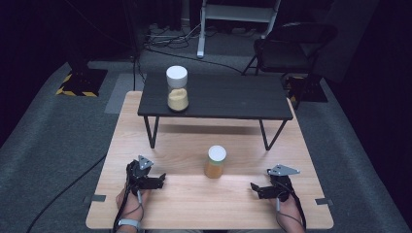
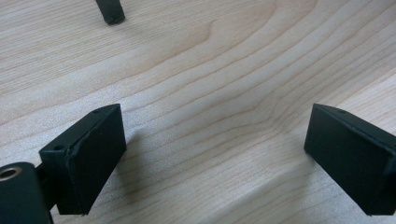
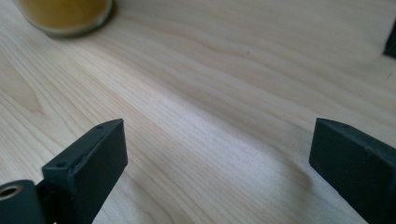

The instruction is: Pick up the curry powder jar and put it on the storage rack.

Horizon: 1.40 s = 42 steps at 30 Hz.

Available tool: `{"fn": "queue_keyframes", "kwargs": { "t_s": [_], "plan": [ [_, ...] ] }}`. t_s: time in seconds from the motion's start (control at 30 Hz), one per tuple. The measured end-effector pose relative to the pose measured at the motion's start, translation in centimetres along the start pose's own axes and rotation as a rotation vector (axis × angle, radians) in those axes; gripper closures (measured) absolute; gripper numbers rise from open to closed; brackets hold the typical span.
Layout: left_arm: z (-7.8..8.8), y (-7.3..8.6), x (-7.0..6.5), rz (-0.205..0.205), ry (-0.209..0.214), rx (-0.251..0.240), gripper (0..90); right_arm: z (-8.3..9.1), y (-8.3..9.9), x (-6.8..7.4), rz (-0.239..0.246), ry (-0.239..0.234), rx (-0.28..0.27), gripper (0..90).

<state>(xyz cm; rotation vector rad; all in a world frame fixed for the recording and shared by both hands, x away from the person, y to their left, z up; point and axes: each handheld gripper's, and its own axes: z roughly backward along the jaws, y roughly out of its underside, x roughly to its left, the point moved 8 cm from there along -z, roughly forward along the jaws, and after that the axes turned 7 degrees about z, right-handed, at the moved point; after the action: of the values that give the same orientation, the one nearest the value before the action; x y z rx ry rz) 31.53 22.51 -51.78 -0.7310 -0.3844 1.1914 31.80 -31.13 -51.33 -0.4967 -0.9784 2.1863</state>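
Note:
A small jar of orange-yellow stuff with a white lid stands on the light wooden table, near its middle. A taller white-lidded jar, about half full of yellow powder, stands on the left end of a low black shelf. My left gripper rests low over the table at the front left, open, with bare wood between its jaws. My right gripper sits at the front right, open and empty. The small jar's base shows at the top left of the right gripper view.
The black shelf stands on thin legs across the table's far half; one leg foot is ahead of the left gripper. Beyond the table are grey carpet, cables, a dark folding chair and a white stand.

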Motion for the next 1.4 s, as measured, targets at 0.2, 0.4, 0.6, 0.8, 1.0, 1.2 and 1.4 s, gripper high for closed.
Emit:
{"fn": "queue_keyframes", "kwargs": {
  "t_s": [0.2, 0.4, 0.6, 0.8, 1.0, 1.2, 1.4],
  "plan": [
    [0.0, 0.0, 0.0, 0.0, 0.0, 0.0, 5.4, 1.6, 0.0, 0.2, 0.012, 0.014, -0.123, 4.0],
    [0.0, 0.0, 0.0, 0.0, 0.0, 0.0, 5.4, 2.9, -0.6, 0.6, 0.018, 0.016, -0.178, 4.0],
    [0.0, 0.0, 0.0, 0.003, -0.002, 0.001, 5.4, 4.0, -1.1, 0.7, 0.023, 0.026, -0.222, 4.1],
    [0.0, 0.0, 0.0, 0.003, -0.002, 0.001, 5.3, 5.0, -1.5, 0.9, 0.037, 0.039, -0.261, 4.0],
    [0.0, 0.0, 0.0, 0.006, -0.005, 0.002, 5.2, 5.4, -1.6, 0.8, 0.033, 0.035, -0.271, 4.1],
    [0.0, 0.0, 0.0, 0.011, -0.01, 0.003, 4.6, 5.4, -2.1, 0.6, 0.03, 0.031, -0.278, 4.1],
    [0.0, 0.0, 0.0, 0.014, -0.012, 0.004, 4.2, 5.3, -2.7, 0.6, 0.031, 0.014, -0.291, 4.1]
  ]
}}
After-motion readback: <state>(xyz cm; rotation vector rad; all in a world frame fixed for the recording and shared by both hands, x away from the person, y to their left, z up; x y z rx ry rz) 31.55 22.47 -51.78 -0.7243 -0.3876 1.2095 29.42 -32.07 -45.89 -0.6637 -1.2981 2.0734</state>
